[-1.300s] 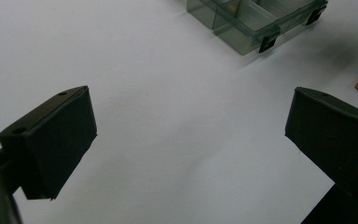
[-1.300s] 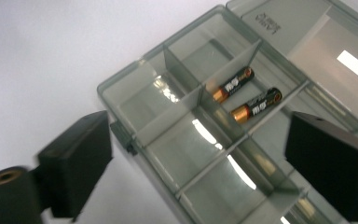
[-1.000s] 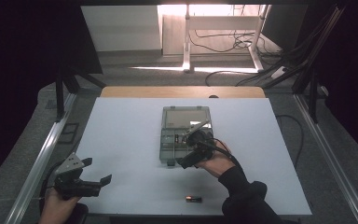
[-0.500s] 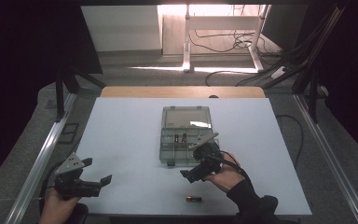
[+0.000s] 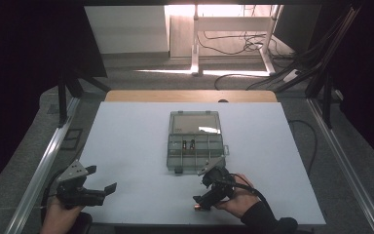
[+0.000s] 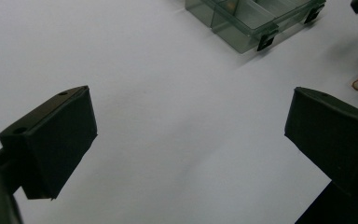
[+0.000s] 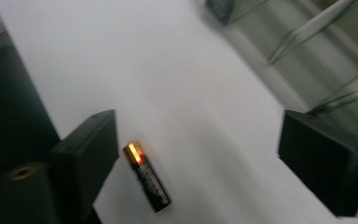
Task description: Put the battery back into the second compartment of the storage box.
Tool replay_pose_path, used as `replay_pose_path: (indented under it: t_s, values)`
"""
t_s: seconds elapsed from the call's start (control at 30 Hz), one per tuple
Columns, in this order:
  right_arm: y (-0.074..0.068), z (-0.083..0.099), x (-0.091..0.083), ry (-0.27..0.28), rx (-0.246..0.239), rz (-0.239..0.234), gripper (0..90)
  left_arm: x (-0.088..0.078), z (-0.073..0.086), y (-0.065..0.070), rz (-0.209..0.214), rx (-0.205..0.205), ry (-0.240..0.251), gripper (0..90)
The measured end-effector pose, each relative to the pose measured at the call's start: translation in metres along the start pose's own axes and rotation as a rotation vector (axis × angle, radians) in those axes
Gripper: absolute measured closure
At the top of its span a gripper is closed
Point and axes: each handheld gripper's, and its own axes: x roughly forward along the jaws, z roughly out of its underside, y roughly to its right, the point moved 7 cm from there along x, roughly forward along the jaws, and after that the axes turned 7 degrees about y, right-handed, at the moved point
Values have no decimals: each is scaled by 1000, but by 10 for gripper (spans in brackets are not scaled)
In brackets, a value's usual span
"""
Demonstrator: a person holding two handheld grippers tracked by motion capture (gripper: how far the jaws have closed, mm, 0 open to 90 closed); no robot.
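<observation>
A battery [image 7: 147, 177] lies on the white table [image 7: 191, 93] between the closing right tongs [image 7: 198, 154], untouched.

Hand-held grippers, black bodies.
Left gripper [image 5: 108, 181] carries a grey three-cornered plate; right gripper [image 5: 200, 203] trails a black cable; sleeve [image 5: 263, 220] dark.

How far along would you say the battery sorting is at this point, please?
Done: two batteries already lie in the clear organizer box. In hand: the right gripper, whose jaws have just been closing, straddles the last loose battery on the table without gripping it. Left: gripping it and carrying it to the box. The left gripper waits open.
</observation>
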Motion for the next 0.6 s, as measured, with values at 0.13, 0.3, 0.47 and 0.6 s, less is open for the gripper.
replay_pose_path:
  t_s: [0.13, 0.3, 0.47, 0.6]
  values:
    - [-10, 11, 3, -28, -54, -23, 362, 0, 0, 0, 1, -2, -1, 24]
    - [-21, 20, 5, -40, -74, -73, 526, 0, 0, 0, 2, -1, -1, 24]
    - [-23, 31, 12, -83, -107, -66, 602, 0, 0, 0, 1, -1, 0, 24]
    - [-24, 39, 17, -103, -140, -54, 682, 0, 0, 0, 2, -1, 0, 25]
